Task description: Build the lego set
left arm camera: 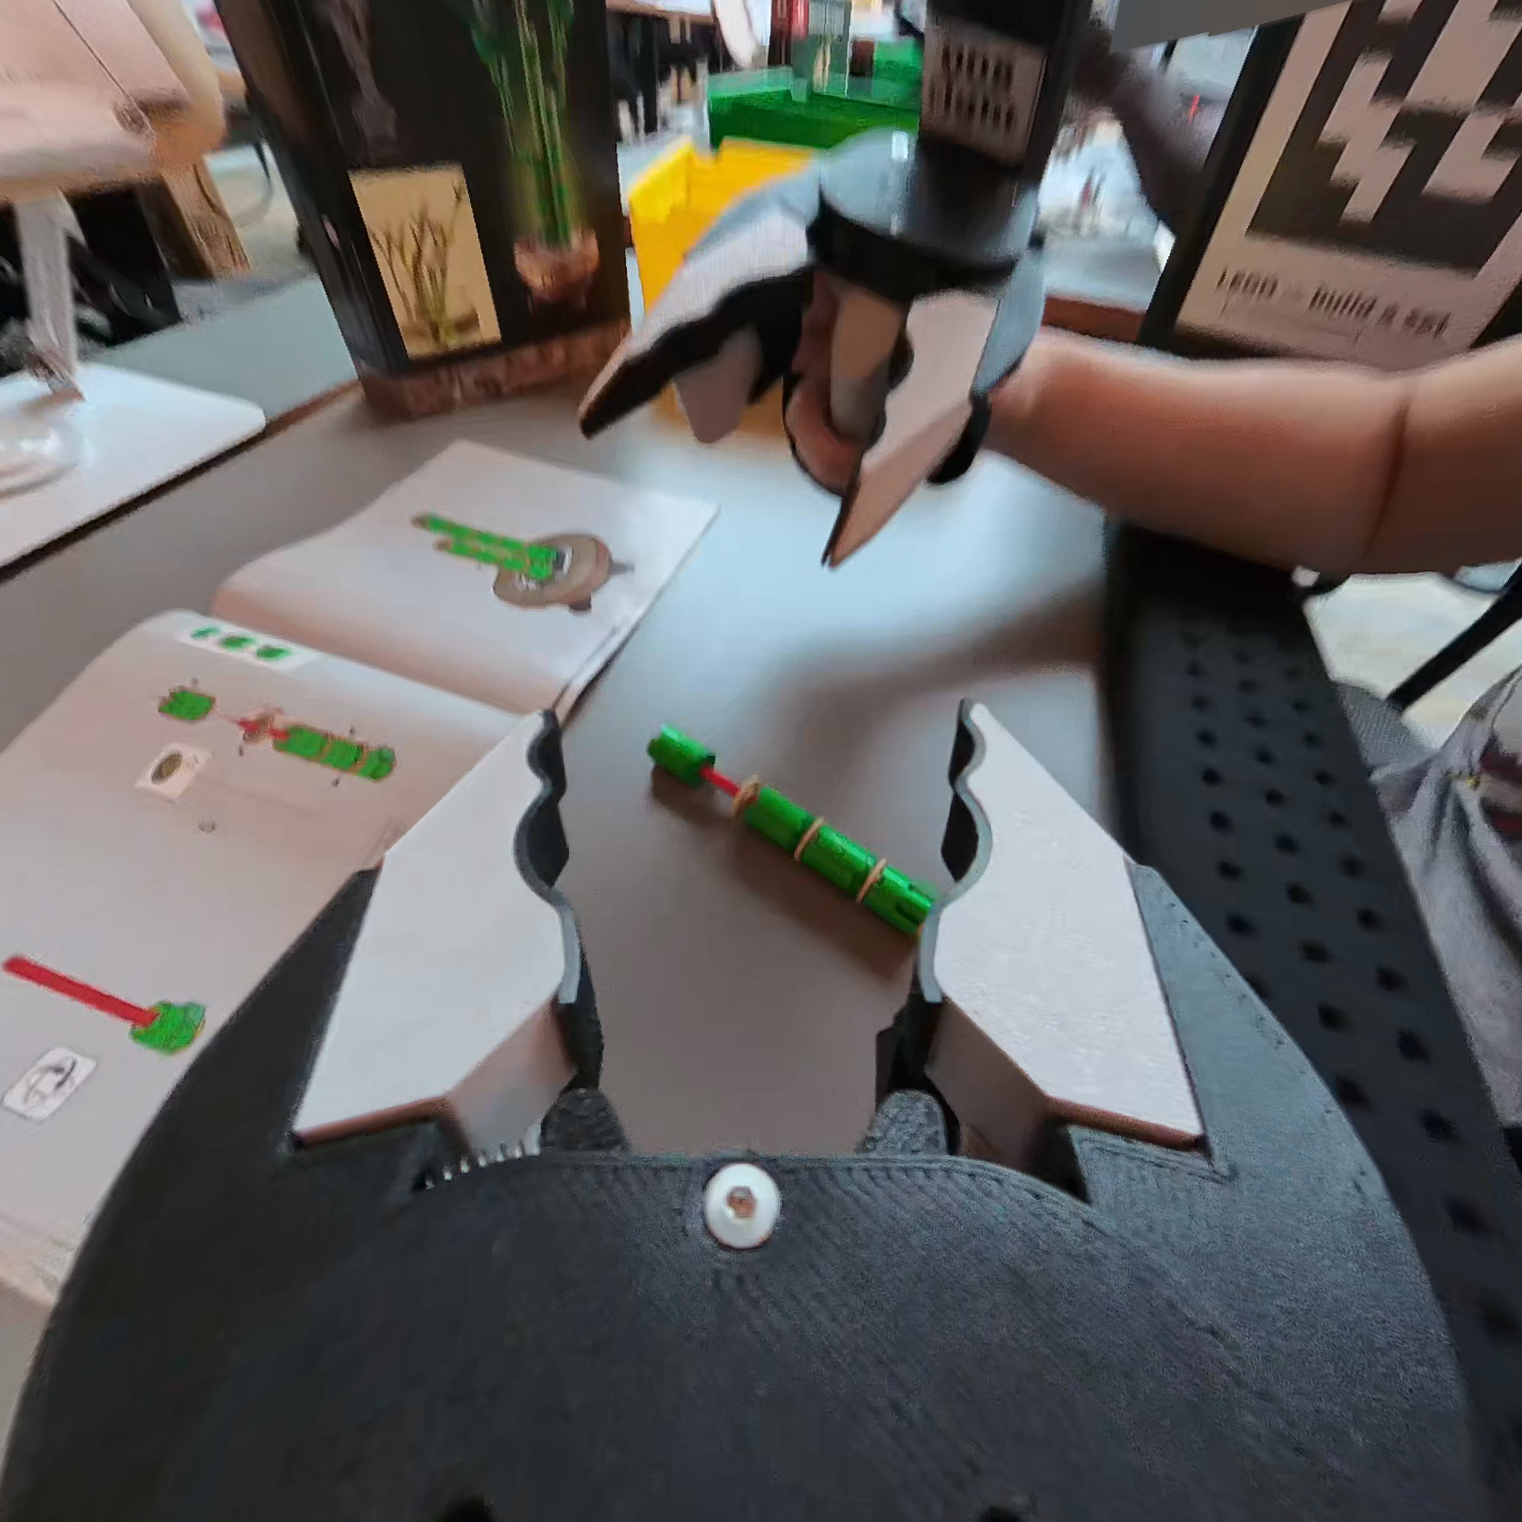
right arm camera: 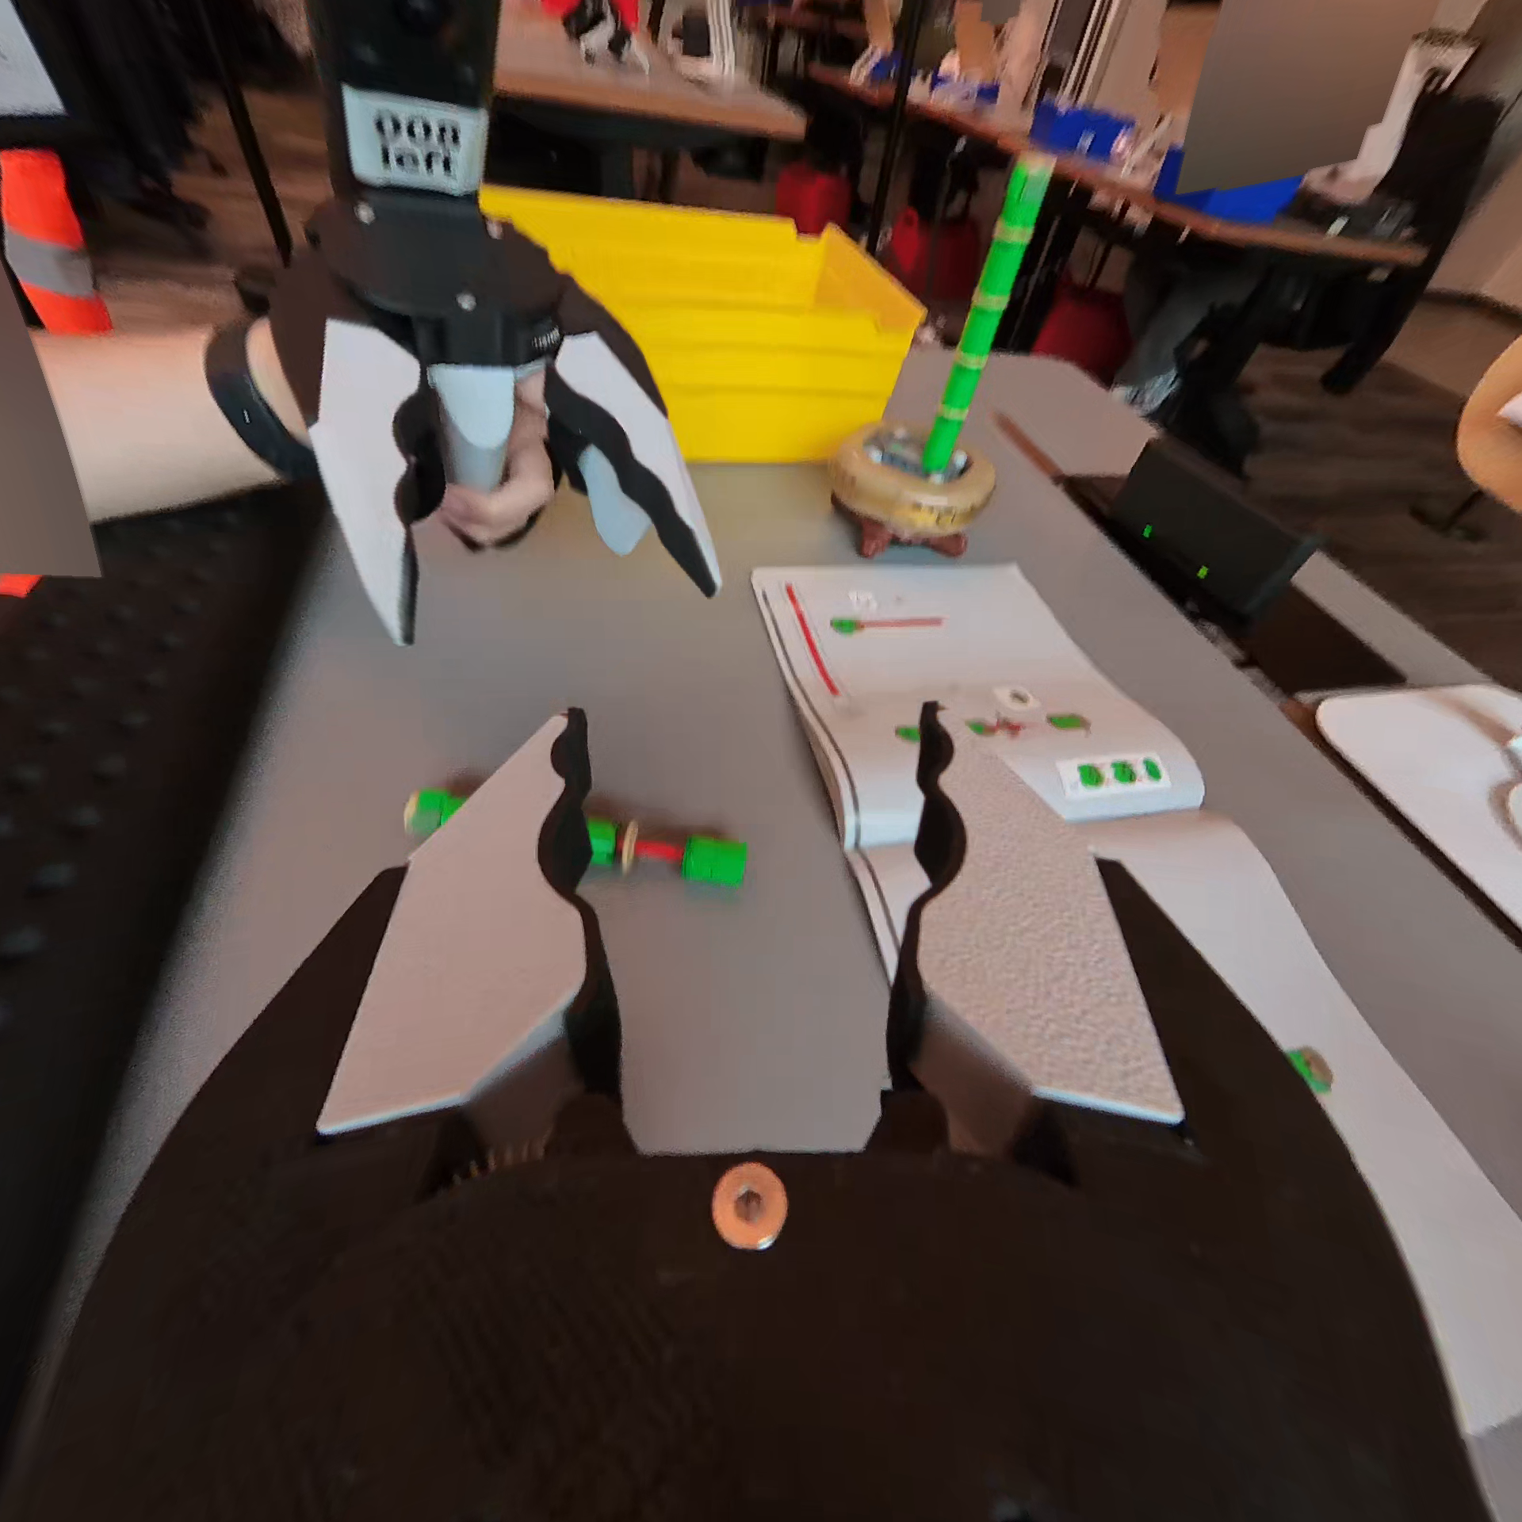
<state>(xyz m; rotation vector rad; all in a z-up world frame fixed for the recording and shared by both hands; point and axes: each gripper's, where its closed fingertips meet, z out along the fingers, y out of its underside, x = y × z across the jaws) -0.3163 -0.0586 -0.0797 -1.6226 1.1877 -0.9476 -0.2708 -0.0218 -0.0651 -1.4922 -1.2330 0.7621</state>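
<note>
A green segmented lego stalk on a red axle [left arm camera: 791, 828] lies flat on the grey table, with tan rings between its segments and one green piece apart at the axle's far end. My left gripper [left arm camera: 758, 741] is open and empty just above it, one finger on each side. In the right wrist view the same stalk [right arm camera: 659, 848] lies partly behind my left finger. My right gripper [right arm camera: 753, 725] is open and empty above the table. An upright green stalk in a tan pot [right arm camera: 914, 486] stands farther back.
An open instruction booklet [left arm camera: 346, 725] lies left of the stalk; it also shows in the right wrist view [right arm camera: 980, 700]. A yellow bin [right arm camera: 741, 329] stands at the back. The lego box [left arm camera: 461, 206] stands behind the booklet. A black perforated mat [left arm camera: 1285, 824] covers the table's right side.
</note>
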